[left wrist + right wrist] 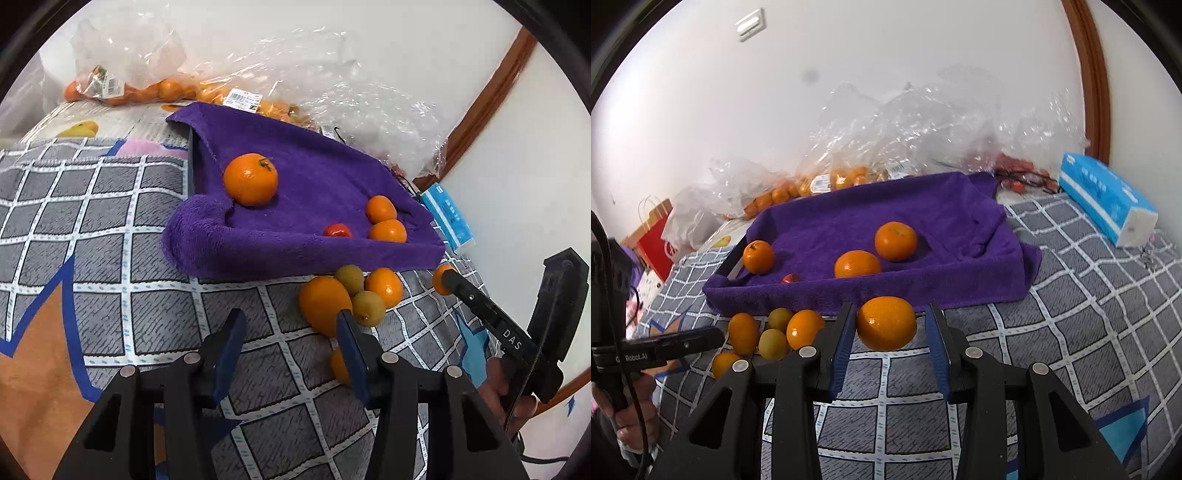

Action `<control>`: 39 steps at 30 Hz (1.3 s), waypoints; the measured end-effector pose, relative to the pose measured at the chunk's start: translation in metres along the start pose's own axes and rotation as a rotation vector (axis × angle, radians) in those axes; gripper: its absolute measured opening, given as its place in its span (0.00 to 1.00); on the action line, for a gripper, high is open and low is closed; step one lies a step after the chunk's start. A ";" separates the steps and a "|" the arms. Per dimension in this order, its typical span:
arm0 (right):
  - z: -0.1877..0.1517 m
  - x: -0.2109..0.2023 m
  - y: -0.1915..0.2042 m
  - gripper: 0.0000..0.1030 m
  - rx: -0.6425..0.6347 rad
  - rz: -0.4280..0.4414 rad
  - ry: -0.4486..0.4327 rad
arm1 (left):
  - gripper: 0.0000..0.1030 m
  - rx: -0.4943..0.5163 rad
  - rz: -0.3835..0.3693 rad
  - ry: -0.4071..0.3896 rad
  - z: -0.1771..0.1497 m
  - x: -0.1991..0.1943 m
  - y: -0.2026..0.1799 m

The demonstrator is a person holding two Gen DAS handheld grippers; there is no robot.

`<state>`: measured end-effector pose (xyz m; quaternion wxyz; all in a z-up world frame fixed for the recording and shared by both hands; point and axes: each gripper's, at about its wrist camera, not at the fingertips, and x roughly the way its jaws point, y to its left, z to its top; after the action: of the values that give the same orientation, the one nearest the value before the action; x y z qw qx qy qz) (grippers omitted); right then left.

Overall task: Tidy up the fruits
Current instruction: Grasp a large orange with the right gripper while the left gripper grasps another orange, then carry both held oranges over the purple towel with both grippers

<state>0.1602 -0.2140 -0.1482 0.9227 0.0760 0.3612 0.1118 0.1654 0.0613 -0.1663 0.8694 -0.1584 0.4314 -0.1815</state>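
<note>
On the left of the right wrist view, a cluster of small fruit (772,336) is seen on the checked bedspread (1071,314): an oval kumquat (743,333) standing with its long axis nearly upright in the picture, 2 greenish round fruits and 2 more orange ones, all touching or just beside each other. The left gripper (291,343) is held near this cluster with its jaws apart and only bedspread between the pads; the cluster lies just right of its right finger.

Further right, a mandarin (886,323) is seen between the blue pads of the right gripper (891,332). The left pad lies at its skin, but a gap shows at the right pad, so a grip cannot be told. Its wider axis runs across the jaws.

Directly behind it, a tray draped in a purple towel (923,291) stands in the way, its front wall raised. Inside lie 3 mandarins and 1 small red fruit (791,278). Behind, clear plastic bags (905,125) of fruit are piled; at far right a blue tissue pack (1108,199) lies.
</note>
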 end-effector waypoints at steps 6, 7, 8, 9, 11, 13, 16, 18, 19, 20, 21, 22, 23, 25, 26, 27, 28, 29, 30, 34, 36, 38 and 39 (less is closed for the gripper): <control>-0.001 0.002 0.000 0.37 -0.001 0.008 0.006 | 0.46 0.015 0.056 0.085 0.020 0.019 -0.020; -0.001 0.001 0.001 0.37 -0.005 0.007 0.004 | 0.46 0.017 0.055 0.085 0.021 0.024 -0.021; -0.001 0.001 0.001 0.37 -0.008 0.007 0.001 | 0.43 0.018 0.060 0.085 0.021 0.027 -0.022; -0.001 0.000 0.002 0.37 -0.010 0.007 -0.002 | 0.41 0.017 0.062 0.077 0.020 0.030 -0.022; -0.001 -0.001 0.003 0.37 -0.017 0.010 -0.008 | 0.33 0.024 0.035 0.049 0.017 0.030 -0.021; -0.001 -0.001 0.002 0.37 -0.015 0.020 -0.007 | 0.33 0.028 -0.003 0.018 0.012 0.029 -0.018; -0.001 0.002 0.000 0.37 -0.003 0.026 0.009 | 0.33 0.026 -0.010 -0.011 0.011 0.023 -0.019; 0.000 0.004 -0.001 0.37 0.003 0.029 0.018 | 0.33 0.015 -0.007 -0.037 0.010 0.020 -0.018; 0.000 0.004 -0.002 0.37 0.003 0.026 0.018 | 0.33 0.010 -0.012 -0.053 0.010 0.017 -0.017; -0.001 0.004 -0.002 0.37 0.004 0.028 0.018 | 0.33 0.006 -0.007 -0.069 0.010 0.014 -0.017; 0.000 0.004 -0.002 0.37 0.003 0.028 0.015 | 0.33 0.010 0.016 -0.104 0.011 0.009 -0.019; -0.001 0.003 -0.001 0.37 0.002 0.030 0.011 | 0.33 0.019 0.028 -0.125 0.010 0.006 -0.020; -0.001 0.002 -0.002 0.37 0.002 0.033 0.008 | 0.33 0.030 0.037 -0.140 0.011 0.004 -0.022; 0.000 0.002 -0.002 0.37 0.004 0.037 0.003 | 0.33 0.041 0.039 -0.152 0.010 0.003 -0.026; 0.000 0.002 -0.002 0.37 0.005 0.039 0.003 | 0.33 0.044 0.041 -0.151 0.011 0.003 -0.027; 0.000 0.002 -0.002 0.37 0.006 0.042 0.002 | 0.33 0.048 0.046 -0.148 0.011 0.004 -0.028; -0.001 0.002 -0.003 0.37 0.008 0.045 0.003 | 0.33 0.050 0.047 -0.148 0.010 0.004 -0.028; -0.001 0.001 -0.002 0.37 0.009 0.045 0.003 | 0.33 0.051 0.044 -0.148 0.011 0.004 -0.029; -0.001 0.002 -0.002 0.37 0.009 0.047 0.003 | 0.33 0.050 0.039 -0.153 0.011 0.002 -0.029; -0.001 0.001 -0.003 0.37 0.011 0.050 0.000 | 0.33 0.035 0.028 -0.169 0.011 -0.003 -0.026; -0.001 0.001 -0.003 0.37 0.015 0.051 -0.001 | 0.33 0.021 0.020 -0.165 0.012 -0.003 -0.022; -0.001 0.001 -0.003 0.37 0.016 0.051 0.000 | 0.33 0.008 0.020 -0.163 0.012 -0.003 -0.019; -0.001 0.001 -0.003 0.37 0.016 0.050 0.001 | 0.33 0.004 0.022 -0.163 0.012 -0.003 -0.018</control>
<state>0.1609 -0.2164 -0.1502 0.9187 0.0922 0.3605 0.1322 0.1697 0.0483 -0.1495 0.9040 -0.1661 0.3604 -0.1593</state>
